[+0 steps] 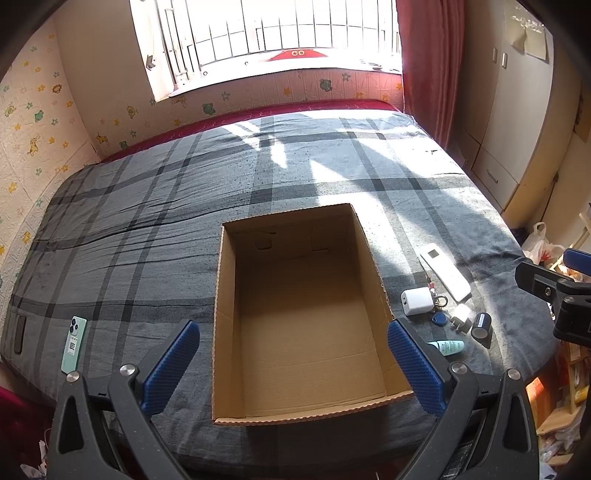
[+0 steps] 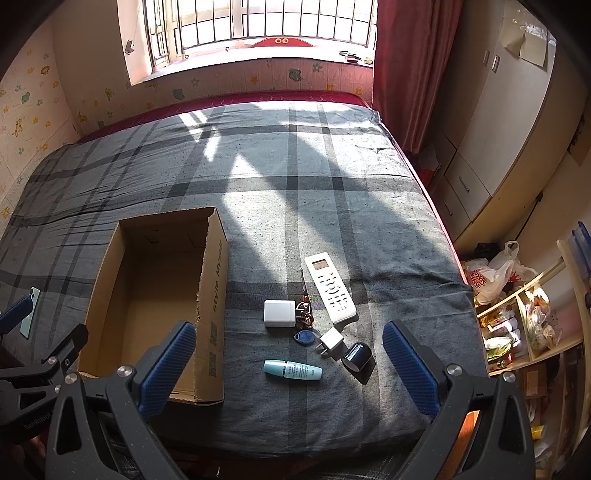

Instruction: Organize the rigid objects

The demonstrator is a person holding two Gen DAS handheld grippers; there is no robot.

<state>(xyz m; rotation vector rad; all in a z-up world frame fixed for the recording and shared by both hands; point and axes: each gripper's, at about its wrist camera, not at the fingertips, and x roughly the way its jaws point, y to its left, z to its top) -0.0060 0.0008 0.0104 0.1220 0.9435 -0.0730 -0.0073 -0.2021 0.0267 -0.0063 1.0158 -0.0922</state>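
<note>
We have two fisheye views, each mounted on a gripper and looking forward along its two blue fingers, from the foot of the bed toward the barred window (image 1: 266,33).

The left wrist view hangs above the near edge of the bed (image 1: 147,206) and looks down and forward, with the open cardboard box (image 1: 221,295) almost centred between the left gripper (image 1: 293,363) fingers.

The right wrist view stands further to the right, at a similar height and tilt, centred on the small items, for example the white remote control (image 2: 330,286), between the right gripper (image 2: 290,363) fingers.

Both views share the box, the plaid bedcover, the small items, the green phone (image 1: 74,345), the window and the red curtain (image 2: 402,66). Each view also catches the other gripper at its edge.
</note>
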